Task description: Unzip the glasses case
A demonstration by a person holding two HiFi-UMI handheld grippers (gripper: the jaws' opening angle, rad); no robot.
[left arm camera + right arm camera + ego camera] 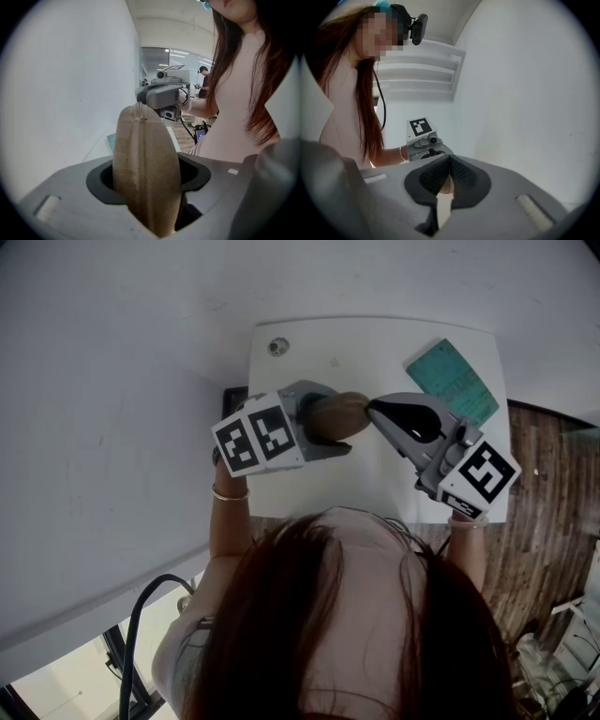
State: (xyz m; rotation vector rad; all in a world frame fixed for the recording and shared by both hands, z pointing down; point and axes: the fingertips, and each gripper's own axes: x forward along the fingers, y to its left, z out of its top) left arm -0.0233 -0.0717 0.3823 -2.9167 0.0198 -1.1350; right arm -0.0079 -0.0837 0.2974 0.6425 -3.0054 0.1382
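Note:
A tan fabric glasses case (339,414) is held above the white table, its zip seam running along the middle (146,173). My left gripper (330,420) is shut on the case's body, a jaw on either side (147,187). My right gripper (372,409) meets the case's far end from the right, with its black pads (461,174) pressed together. A sliver of tan (448,187) shows between them, where the zipper pull sits. The pull itself is mostly hidden by the jaws. In the left gripper view, the right gripper (159,96) sits right at the case's top tip.
The white table (375,474) carries a teal card (453,381) at its far right corner and a small round thing (277,346) at the far left. A white wall runs along the left. Wooden floor (548,521) lies to the right.

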